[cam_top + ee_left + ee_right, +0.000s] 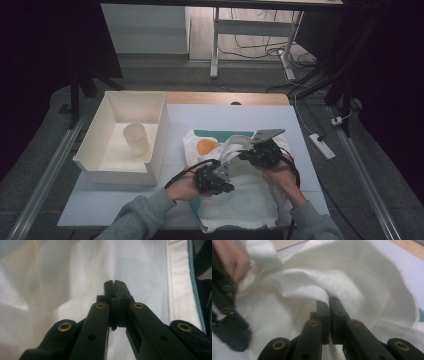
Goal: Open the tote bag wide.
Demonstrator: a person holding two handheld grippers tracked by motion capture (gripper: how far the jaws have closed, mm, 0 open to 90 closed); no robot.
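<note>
I had the white cloth (240, 195) under both tools: left hand-held gripper (115, 286) pressed together above it, right hand-held gripper (329, 305) pinching a raised fold.

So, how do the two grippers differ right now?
The left gripper sits nearer the person, low over the flat cloth; the right gripper is farther away, where the cloth is lifted into a fold. The left jaws appear shut with no cloth visible between them; the right jaws pinch the fold's edge. Both are black, with shut jaws.
</note>
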